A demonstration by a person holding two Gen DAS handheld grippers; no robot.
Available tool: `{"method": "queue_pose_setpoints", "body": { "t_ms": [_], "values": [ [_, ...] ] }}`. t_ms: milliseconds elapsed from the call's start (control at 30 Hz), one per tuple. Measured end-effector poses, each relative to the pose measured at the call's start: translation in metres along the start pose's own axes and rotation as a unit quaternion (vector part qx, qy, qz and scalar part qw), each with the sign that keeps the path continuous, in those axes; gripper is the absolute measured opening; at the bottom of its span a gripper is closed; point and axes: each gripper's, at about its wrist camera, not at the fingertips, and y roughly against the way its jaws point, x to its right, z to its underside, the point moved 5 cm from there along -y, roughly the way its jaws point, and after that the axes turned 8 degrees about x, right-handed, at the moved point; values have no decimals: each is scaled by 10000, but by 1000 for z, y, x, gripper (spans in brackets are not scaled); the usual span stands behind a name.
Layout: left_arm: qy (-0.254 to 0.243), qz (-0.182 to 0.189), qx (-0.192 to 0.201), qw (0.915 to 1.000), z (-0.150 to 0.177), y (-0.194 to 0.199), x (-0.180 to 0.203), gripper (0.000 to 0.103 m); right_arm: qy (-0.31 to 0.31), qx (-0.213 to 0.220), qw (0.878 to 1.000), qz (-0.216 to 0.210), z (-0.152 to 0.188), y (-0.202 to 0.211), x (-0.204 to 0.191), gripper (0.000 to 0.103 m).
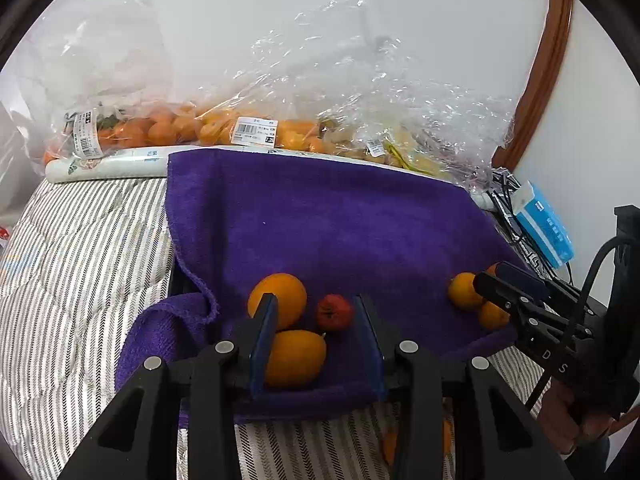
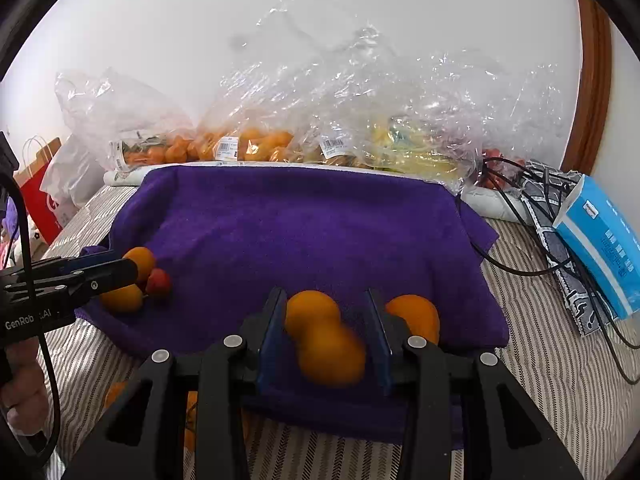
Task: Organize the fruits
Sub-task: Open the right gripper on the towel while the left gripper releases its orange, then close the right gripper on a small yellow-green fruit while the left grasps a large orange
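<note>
A purple towel covers a raised surface. In the left wrist view a round orange, an oval yellow-orange fruit and a small red fruit lie between the jaws of my open left gripper. Two small oranges lie at the towel's right edge beside my right gripper. In the right wrist view my open right gripper stands around a blurred orange with another orange behind it. A third orange sits to the right. The left gripper shows at the left.
Clear plastic bags of oranges and yellow fruit lie along the white wall behind the towel. A blue tissue pack and black cables lie at right on the striped bedding. A red paper bag stands at left.
</note>
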Motion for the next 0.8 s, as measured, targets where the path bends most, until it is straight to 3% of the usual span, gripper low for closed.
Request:
{"method": "queue_pose_setpoints", "body": {
  "t_ms": [133,367,800],
  "values": [
    [15,40,34,10000,-1,2,0,47,-32,10,10000,8,0,1,1,50],
    [44,143,248,9996,-8,13,3,54,-28,158,9999,55,-3,5,2,62],
    [-107,123,417,9990,-12,24,11,56,-68,412,9990,157,-13,23,1,62]
  ]
}}
